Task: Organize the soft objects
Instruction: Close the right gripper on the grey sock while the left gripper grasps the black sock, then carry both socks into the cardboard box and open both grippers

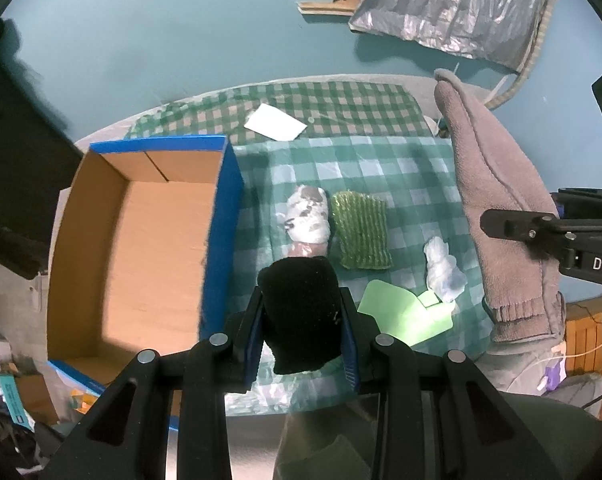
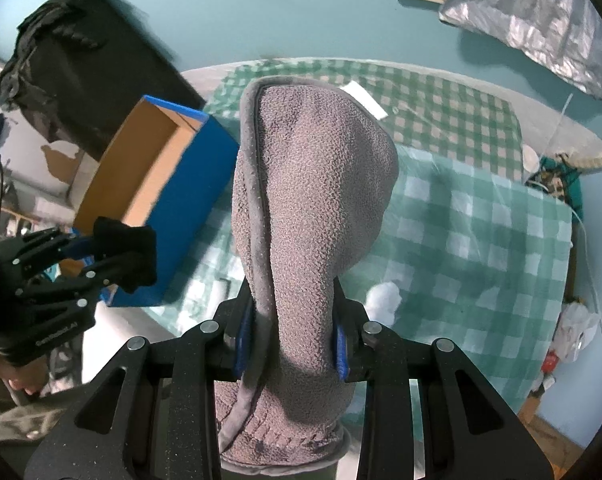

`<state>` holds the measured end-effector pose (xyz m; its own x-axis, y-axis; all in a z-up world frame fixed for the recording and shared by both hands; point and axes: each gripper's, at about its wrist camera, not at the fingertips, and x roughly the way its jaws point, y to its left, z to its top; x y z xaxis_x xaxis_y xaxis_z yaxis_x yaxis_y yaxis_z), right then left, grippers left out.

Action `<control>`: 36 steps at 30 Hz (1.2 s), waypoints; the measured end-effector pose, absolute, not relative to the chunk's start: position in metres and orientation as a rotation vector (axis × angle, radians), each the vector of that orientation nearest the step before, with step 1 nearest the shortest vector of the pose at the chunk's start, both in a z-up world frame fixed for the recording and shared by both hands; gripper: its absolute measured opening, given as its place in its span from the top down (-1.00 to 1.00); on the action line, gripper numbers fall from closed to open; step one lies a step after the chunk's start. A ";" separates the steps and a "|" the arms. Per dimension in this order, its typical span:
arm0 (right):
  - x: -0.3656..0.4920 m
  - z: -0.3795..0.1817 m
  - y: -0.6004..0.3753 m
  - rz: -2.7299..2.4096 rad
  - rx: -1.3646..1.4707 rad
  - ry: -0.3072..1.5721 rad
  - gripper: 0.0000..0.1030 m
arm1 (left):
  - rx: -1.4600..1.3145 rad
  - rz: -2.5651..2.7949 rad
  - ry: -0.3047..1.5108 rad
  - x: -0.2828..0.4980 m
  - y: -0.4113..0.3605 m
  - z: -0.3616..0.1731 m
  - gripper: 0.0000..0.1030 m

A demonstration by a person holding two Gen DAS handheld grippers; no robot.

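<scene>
My left gripper [image 1: 303,334] is shut on a black soft bundle [image 1: 301,312], held above the checked cloth beside the open blue cardboard box [image 1: 221,216]. The same gripper [image 2: 113,252] with its black bundle [image 2: 135,250] shows at the left of the right wrist view, in front of the box [image 2: 181,204]. My right gripper [image 2: 291,344] is shut on a long grey fleece sock [image 2: 309,200] that hangs down from it. That grey sock [image 1: 497,216] dangles at the right of the left wrist view. On the cloth lie a white patterned sock roll [image 1: 307,216], a green knitted piece [image 1: 361,236] and a white wad [image 1: 443,276].
A green-checked cloth [image 1: 381,168] covers the table, with a white card [image 1: 275,122] at the back and a pale green sheet [image 1: 401,312] near the front. A silver foil bag [image 1: 453,4] and a dark garment [image 2: 73,68] lie on the teal floor beyond.
</scene>
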<state>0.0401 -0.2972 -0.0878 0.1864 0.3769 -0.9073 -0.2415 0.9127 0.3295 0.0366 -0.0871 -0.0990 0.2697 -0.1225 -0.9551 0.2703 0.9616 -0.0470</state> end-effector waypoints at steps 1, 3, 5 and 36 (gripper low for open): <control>0.041 -0.084 -0.295 0.446 0.118 1.307 0.40 | 0.130 -0.262 1.269 0.037 -0.085 -0.097 0.35; 0.043 -0.080 -0.290 0.458 0.111 1.299 0.40 | 0.124 -0.252 1.266 0.037 -0.081 -0.094 0.35; 0.045 -0.075 -0.283 0.470 0.100 1.294 0.40 | 0.122 -0.239 1.262 0.038 -0.076 -0.091 0.35; 0.083 -0.079 -0.136 0.721 -0.063 1.302 0.40 | -0.016 -0.021 1.265 0.040 0.033 -0.094 0.35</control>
